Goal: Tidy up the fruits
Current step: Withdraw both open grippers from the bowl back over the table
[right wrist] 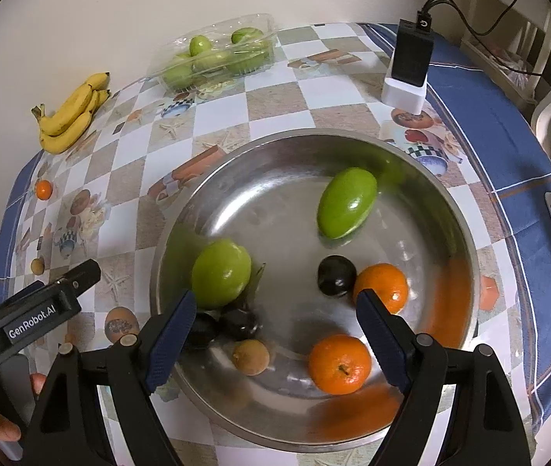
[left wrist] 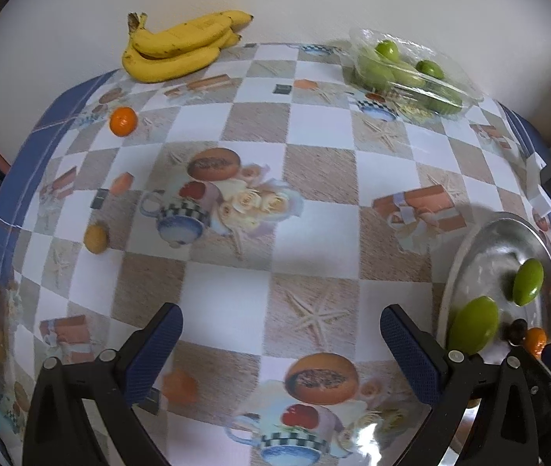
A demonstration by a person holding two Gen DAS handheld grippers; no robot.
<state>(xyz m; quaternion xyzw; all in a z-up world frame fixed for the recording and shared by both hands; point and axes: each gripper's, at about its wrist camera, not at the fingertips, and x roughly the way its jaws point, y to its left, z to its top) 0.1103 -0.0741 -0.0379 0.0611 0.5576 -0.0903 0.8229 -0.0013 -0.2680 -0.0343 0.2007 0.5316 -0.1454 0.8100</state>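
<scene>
Right gripper [right wrist: 275,334] spread wide, holding nothing, over bowl [right wrist: 465,233] of mixed fruit. Left gripper [left wrist: 281,339] likewise spread, just left of bowl. Tangerine [left wrist: 123,121], bananas [left wrist: 182,46] lie well beyond, near table's far edge.

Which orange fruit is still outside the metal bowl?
The small orange lying alone on the tablecloth near the bananas; the other two oranges sit inside the bowl.
</scene>
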